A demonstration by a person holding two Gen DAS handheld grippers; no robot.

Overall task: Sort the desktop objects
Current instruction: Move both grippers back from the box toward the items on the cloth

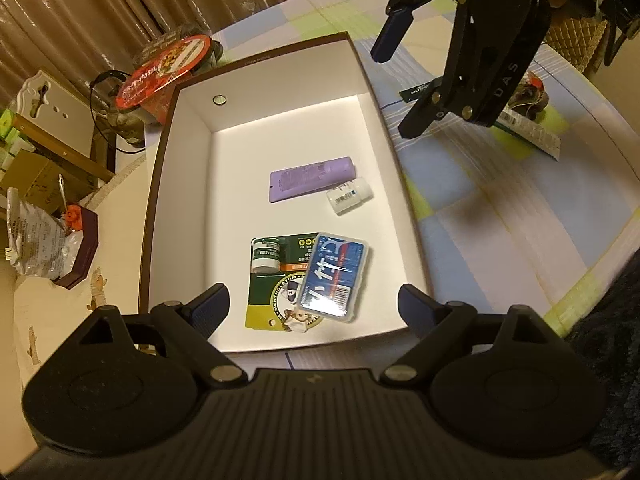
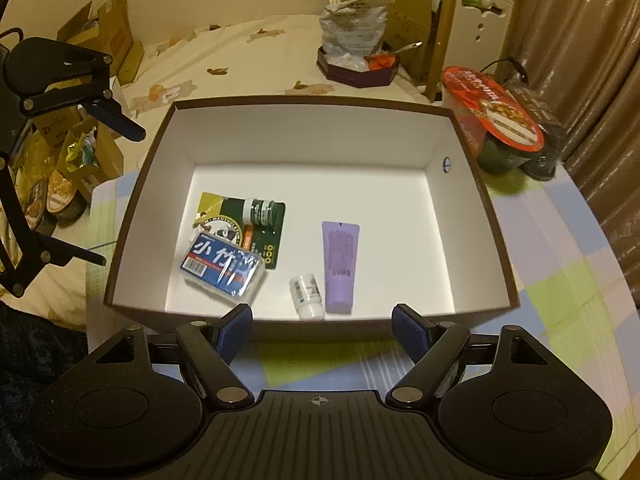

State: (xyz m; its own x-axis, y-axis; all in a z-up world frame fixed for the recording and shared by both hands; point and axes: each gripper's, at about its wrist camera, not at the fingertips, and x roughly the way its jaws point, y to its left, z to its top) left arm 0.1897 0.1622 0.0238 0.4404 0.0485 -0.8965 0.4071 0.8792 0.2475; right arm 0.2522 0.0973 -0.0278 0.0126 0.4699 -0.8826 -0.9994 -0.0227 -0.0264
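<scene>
Your left claw (image 1: 314,306) spread and empty over the box (image 1: 256,128), your right claw (image 2: 322,326) likewise spread, purple tube (image 2: 340,266), white bottle (image 2: 306,296), blue case (image 2: 222,266) inside

You had dim, warm yellow room light in both views. The white floor of the box (image 1: 240,184) glared brightest, nearly washed out. Fisheye bending curved the table (image 1: 520,208) edge and darkened the corners. The curtain (image 2: 580,40) showed soft sheen. The box's labels were slightly blurred; shadows on the cloth were soft.
</scene>
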